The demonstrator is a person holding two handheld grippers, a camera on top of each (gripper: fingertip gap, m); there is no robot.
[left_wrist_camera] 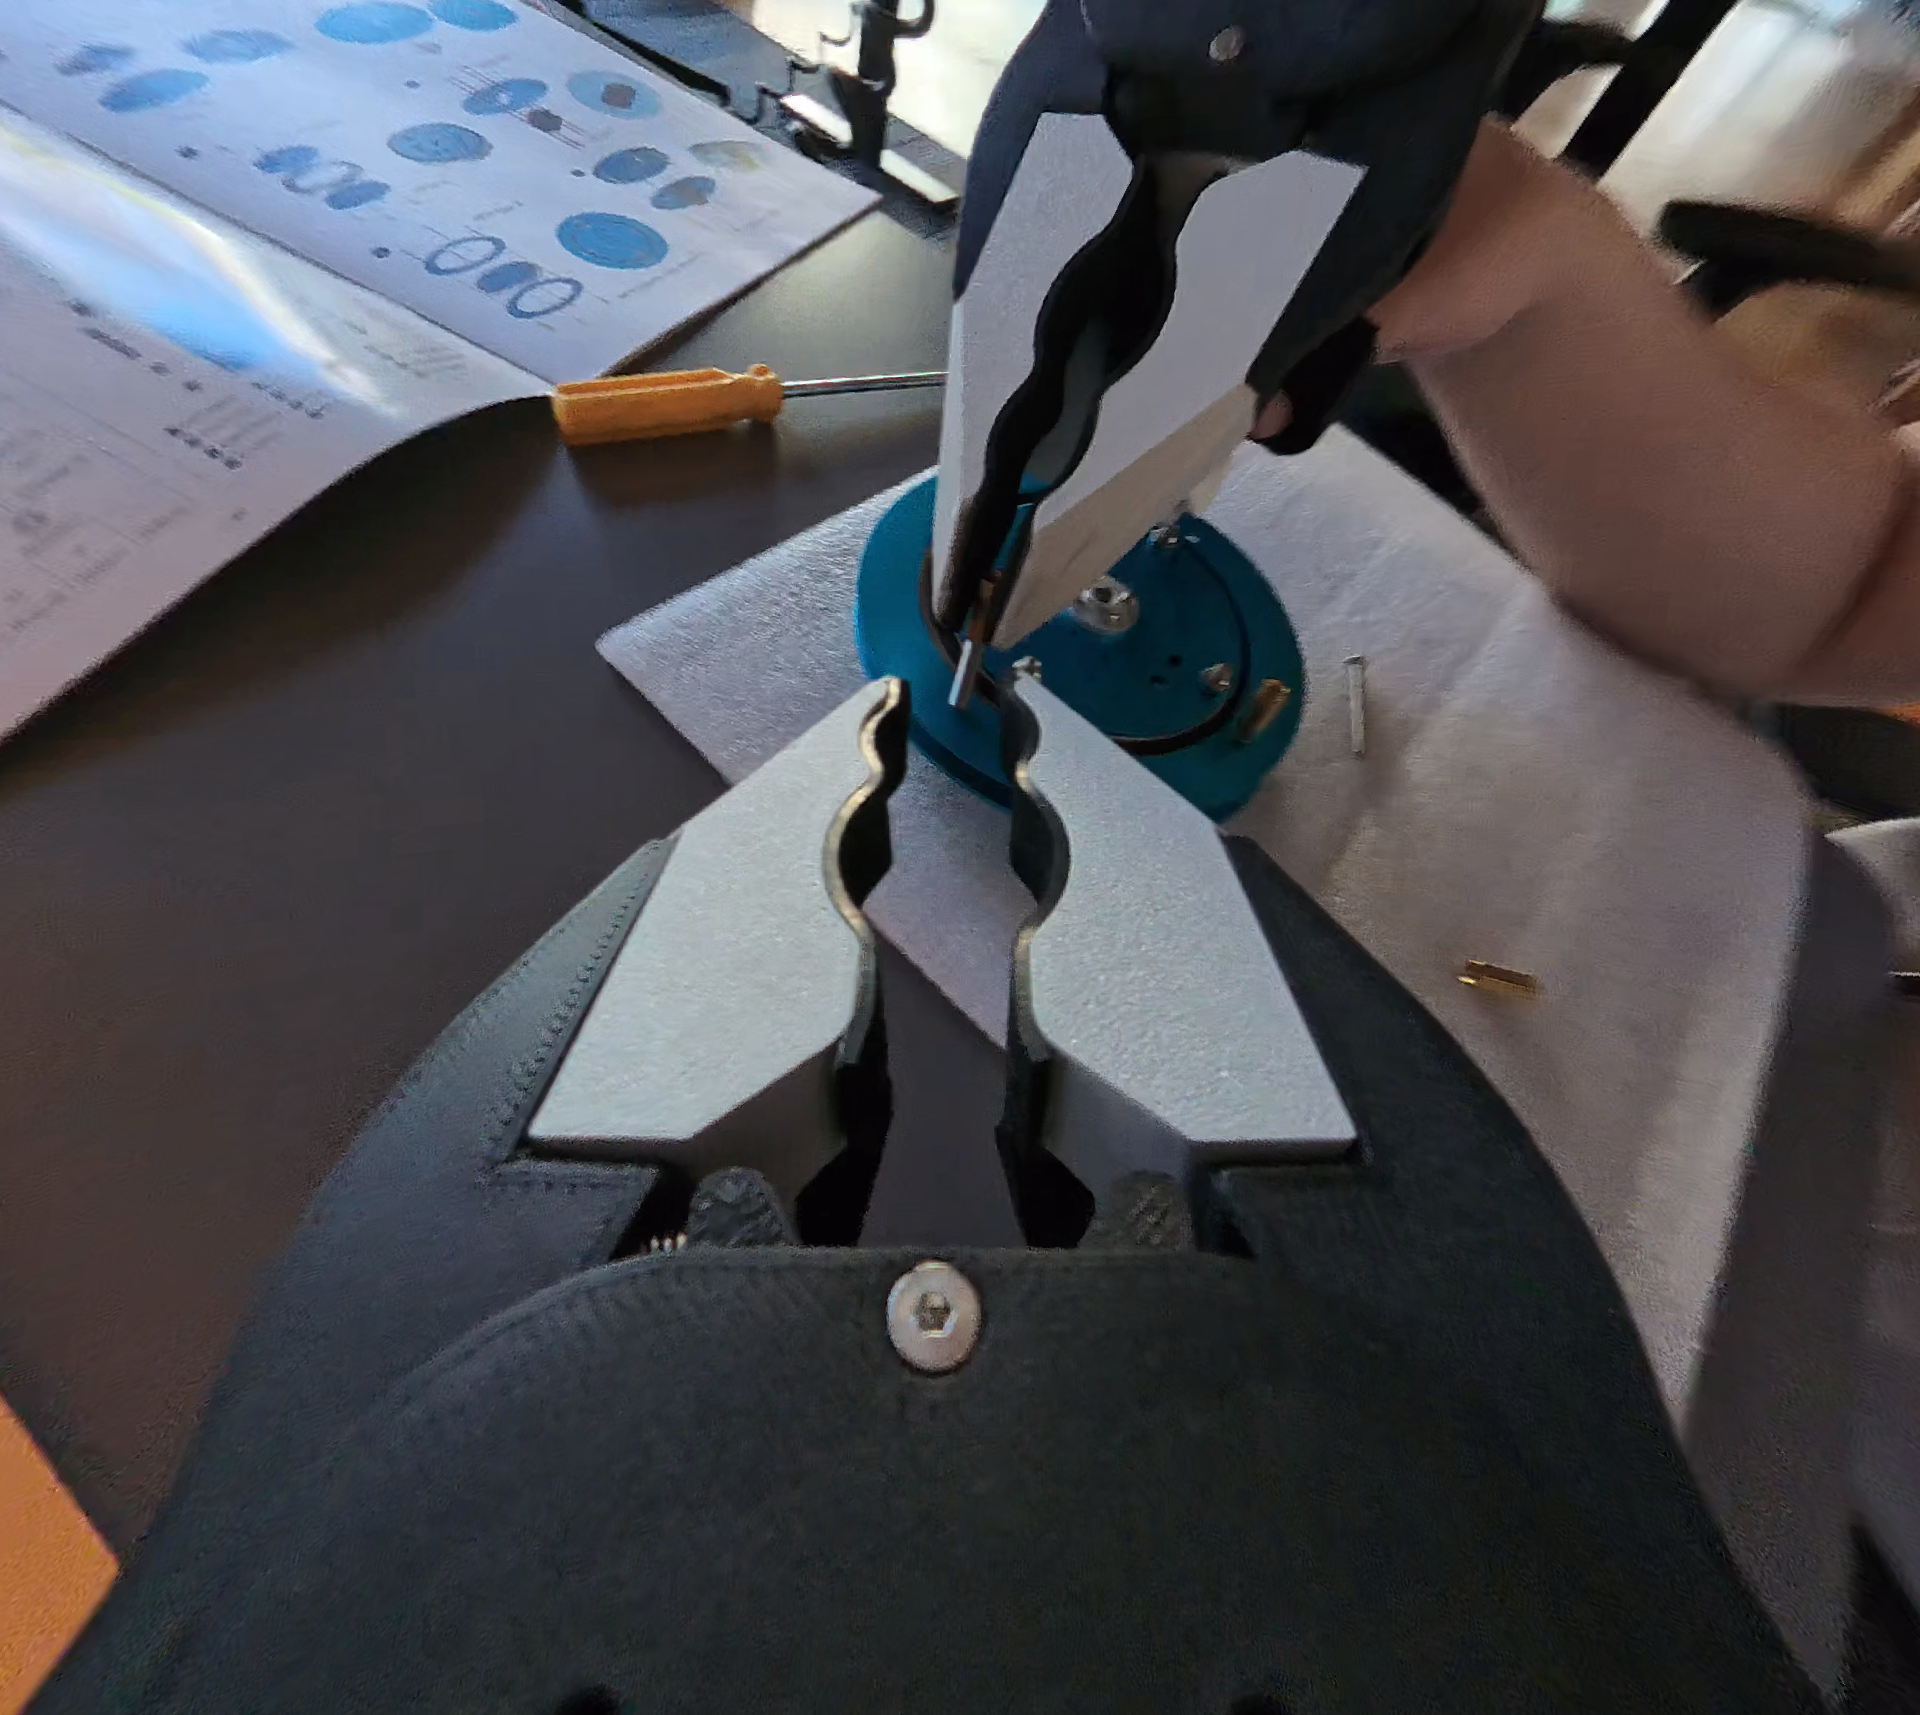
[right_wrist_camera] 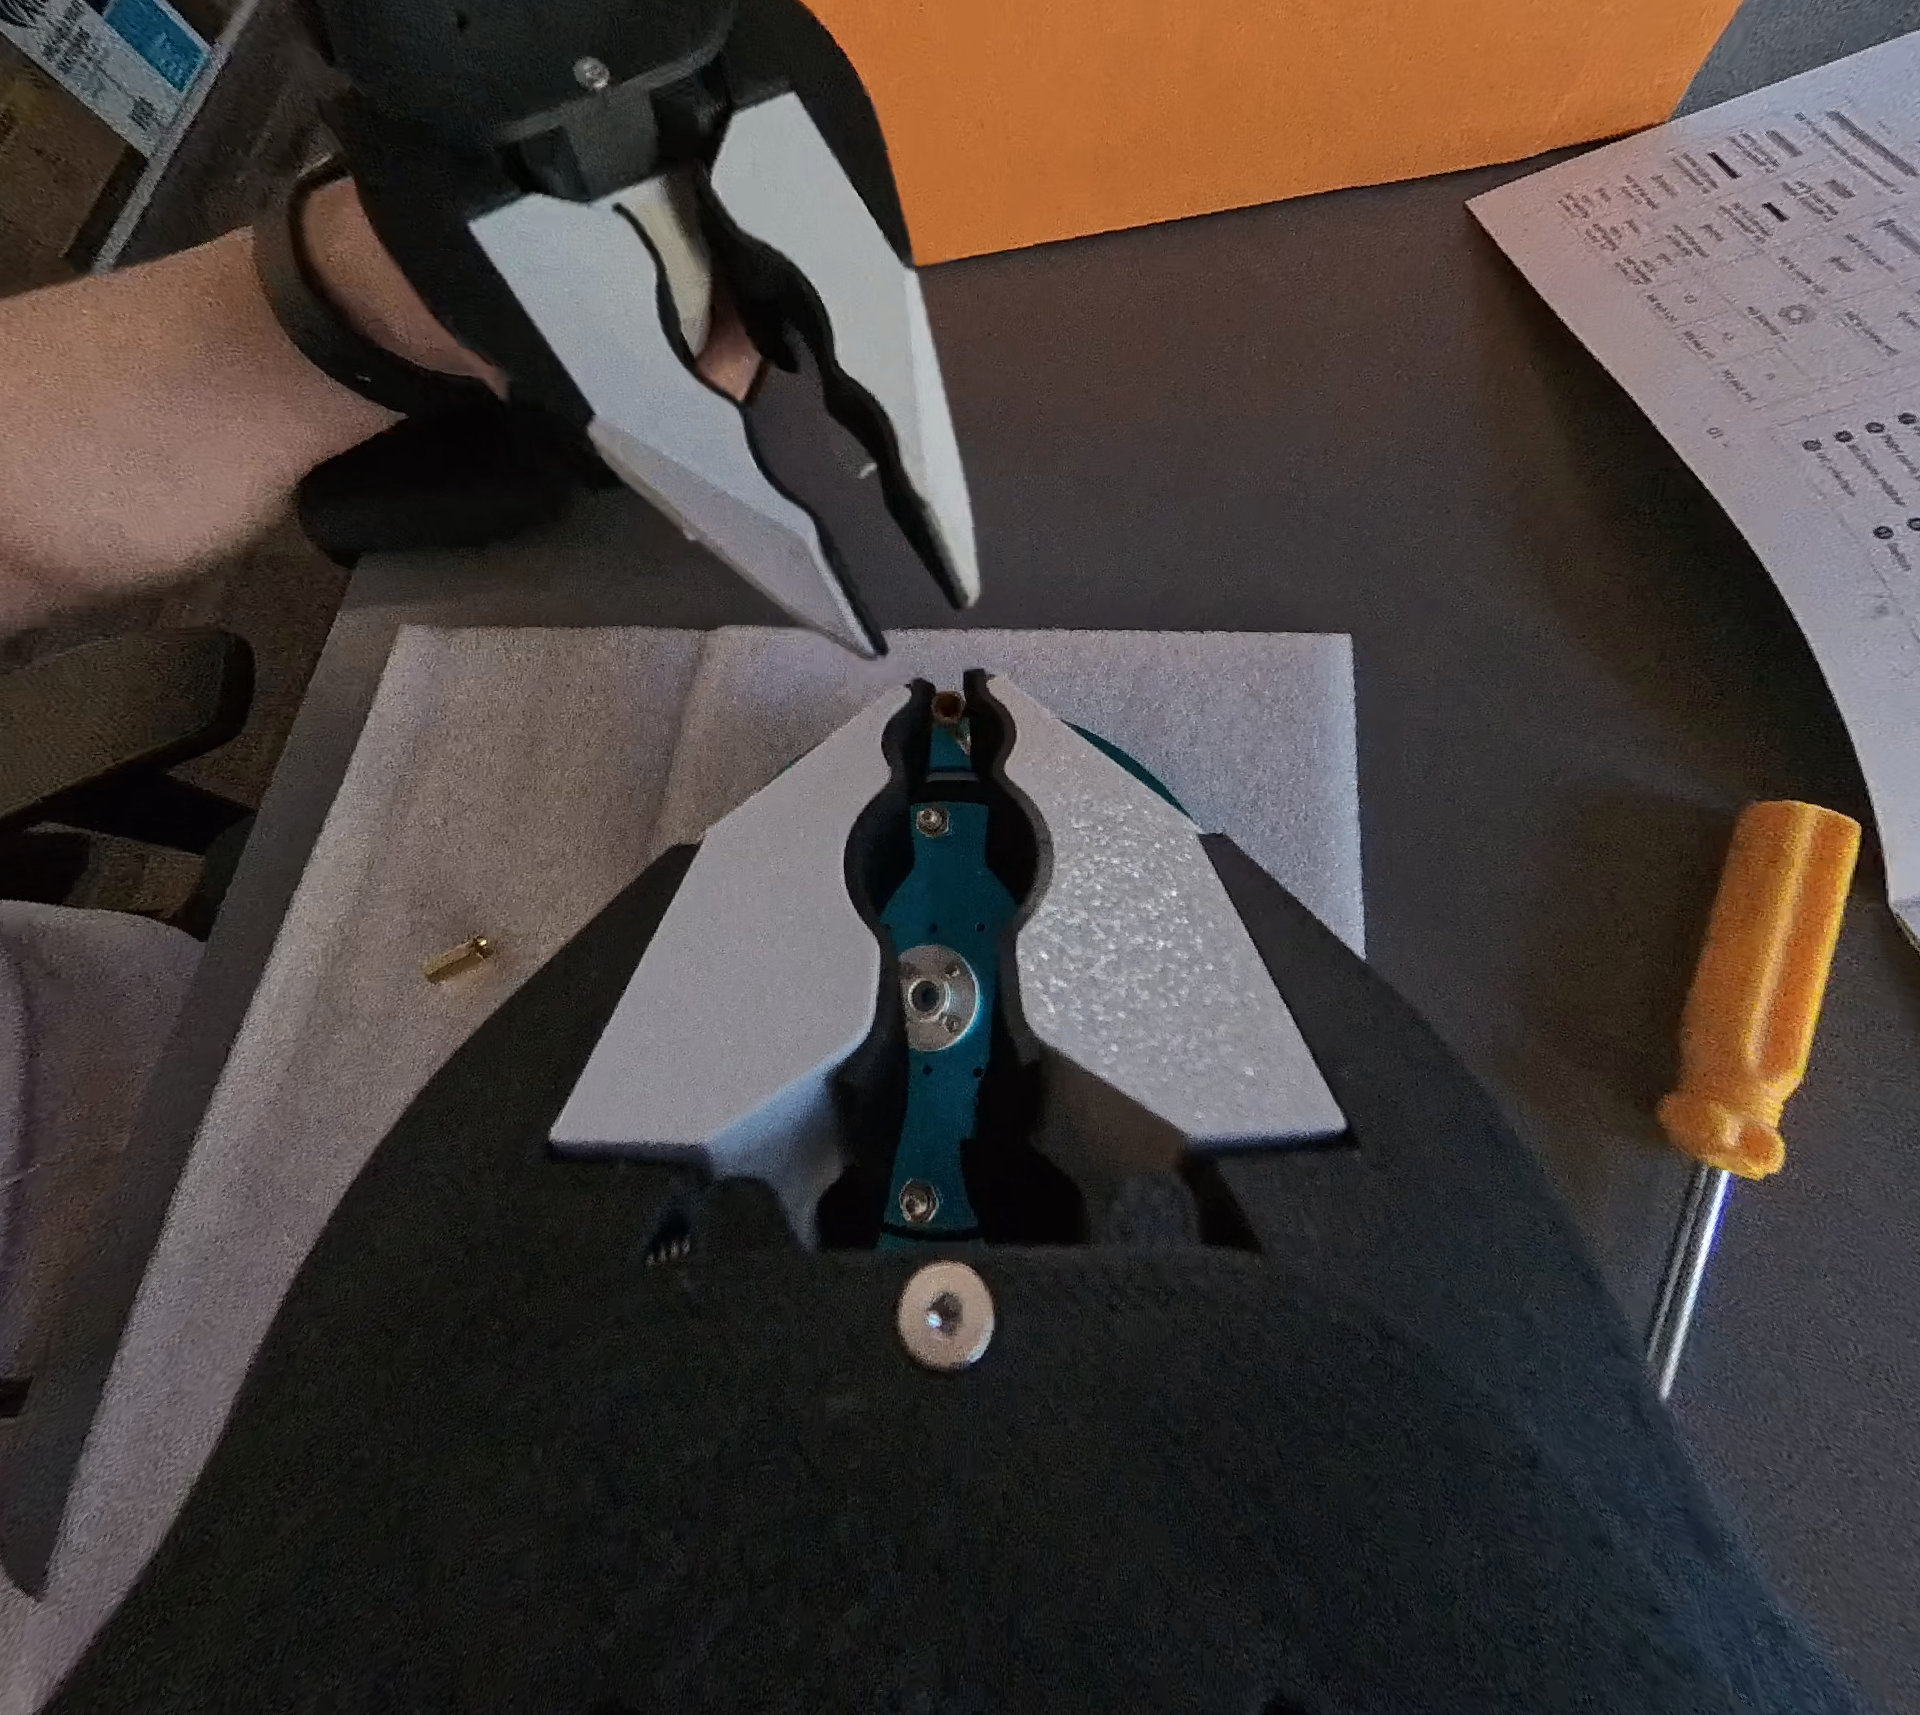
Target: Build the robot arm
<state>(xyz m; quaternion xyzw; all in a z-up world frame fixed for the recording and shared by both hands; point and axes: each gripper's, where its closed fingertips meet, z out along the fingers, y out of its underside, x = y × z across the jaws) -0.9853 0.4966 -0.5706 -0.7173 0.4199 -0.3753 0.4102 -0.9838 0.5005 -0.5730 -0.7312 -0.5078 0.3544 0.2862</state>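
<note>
Blue disc (left_wrist_camera: 1101, 709) sits on white foam sheet (left_wrist_camera: 1455, 730) on the dark bench (left_wrist_camera: 416, 730). Right claw (left_wrist_camera: 971, 626) is clamped on a small brass-and-steel post (left_wrist_camera: 966, 678), tip down at disc's rim. Left claw (left_wrist_camera: 956, 699) hovers just beside, jaws apart, empty. Loose brass post (right_wrist_camera: 457, 959) on foam; orange screwdriver (right_wrist_camera: 1745, 990) and booklet (left_wrist_camera: 312, 211) nearby.

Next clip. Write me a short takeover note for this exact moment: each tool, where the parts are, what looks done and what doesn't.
Right tool: shut on a small brass standoff, tip down over the blue disc.
Left tool: open, empty, at the disc's near edge.
Disc lies on white foam.
Done: one standoff stands on the disc.
Loose: another standoff and a pin on the foam; orange screwdriver on the table.
</note>
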